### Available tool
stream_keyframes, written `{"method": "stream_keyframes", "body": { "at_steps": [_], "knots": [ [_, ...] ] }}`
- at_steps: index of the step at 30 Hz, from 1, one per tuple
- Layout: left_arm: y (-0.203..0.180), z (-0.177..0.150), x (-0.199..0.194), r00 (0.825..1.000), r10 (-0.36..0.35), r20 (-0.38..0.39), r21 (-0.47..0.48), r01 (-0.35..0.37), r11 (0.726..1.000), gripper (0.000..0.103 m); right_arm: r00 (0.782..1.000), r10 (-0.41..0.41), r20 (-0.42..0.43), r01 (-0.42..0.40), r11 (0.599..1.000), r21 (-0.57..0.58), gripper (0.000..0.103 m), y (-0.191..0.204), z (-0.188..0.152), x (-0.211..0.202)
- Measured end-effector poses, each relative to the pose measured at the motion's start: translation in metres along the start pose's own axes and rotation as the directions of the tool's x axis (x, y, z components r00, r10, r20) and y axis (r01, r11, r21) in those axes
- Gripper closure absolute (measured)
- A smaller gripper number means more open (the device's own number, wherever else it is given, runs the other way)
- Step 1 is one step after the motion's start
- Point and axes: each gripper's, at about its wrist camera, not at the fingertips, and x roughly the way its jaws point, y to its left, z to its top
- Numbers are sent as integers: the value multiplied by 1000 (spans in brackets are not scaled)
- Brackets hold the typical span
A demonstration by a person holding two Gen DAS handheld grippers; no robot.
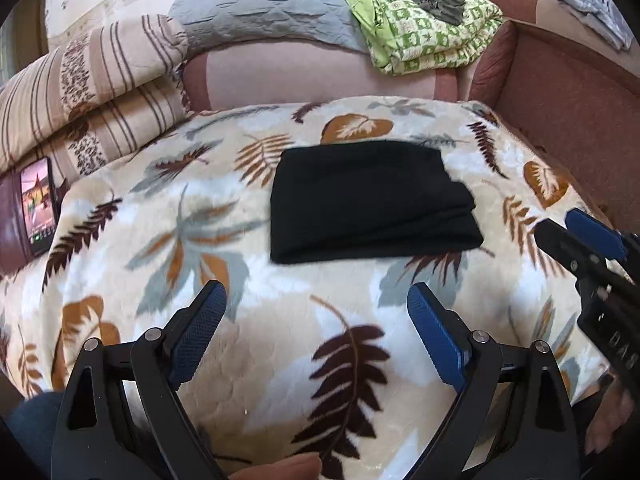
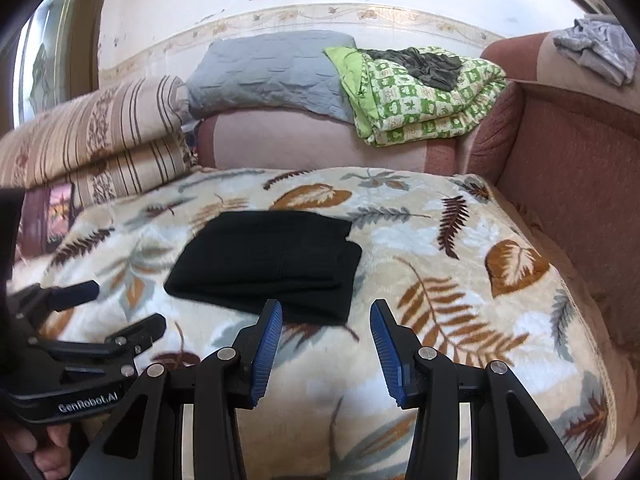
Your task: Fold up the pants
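The black pants [image 1: 370, 200] lie folded into a compact rectangle on the leaf-patterned blanket [image 1: 280, 344]. My left gripper [image 1: 316, 300] hovers open on the near side of them, nothing between its blue pads. In the right wrist view the same folded pants [image 2: 268, 264] sit just beyond my right gripper [image 2: 326, 312], which also stands open and empty, clear of the cloth. Each gripper shows at the edge of the other's view: the right gripper [image 1: 560, 224] at the right, the left gripper [image 2: 128, 308] at the lower left.
Striped cushions [image 1: 80, 92], a grey quilt [image 1: 260, 8] and a green patterned blanket [image 1: 428, 36] are piled along the sofa back. A phone [image 1: 38, 208] lies at the left edge. The sofa arm [image 1: 568, 96] with a grey garment [image 1: 596, 8] rises on the right.
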Motion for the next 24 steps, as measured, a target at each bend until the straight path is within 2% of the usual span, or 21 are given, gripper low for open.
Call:
{"method": "stream_keyframes", "body": {
  "at_steps": [2, 4, 8, 11, 13, 19, 24],
  "knots": [
    [2, 11, 1, 1000, -20, -5, -4, 20, 1000, 11, 1000, 27, -10, -27, 1000, -14, 59, -2, 12, 1],
    [3, 20, 6, 1000, -21, -12, 5, 21, 1000, 11, 998, 48, -45, -51, 995, -82, 59, -2, 25, 7],
    [7, 24, 19, 1000, -8, -28, 1, 8, 1000, 11, 996, 64, -68, -74, 984, -159, 59, -2, 23, 18],
    [12, 19, 35, 996, -22, -82, -35, 19, 999, 11, 990, 56, -126, -68, 993, -97, 59, -6, 12, 35],
    [14, 16, 43, 993, -29, -117, -56, 23, 998, 11, 990, 50, -133, -59, 996, -66, 59, -4, 9, 41],
    [14, 10, 56, 991, -13, -133, -72, 4, 997, 11, 991, 4, -135, -25, 988, -153, 59, 14, 10, 50],
    [17, 6, 61, 987, 18, -160, -77, -31, 997, 11, 986, -22, -165, -2, 989, -145, 59, 15, 9, 58]
  ]
}}
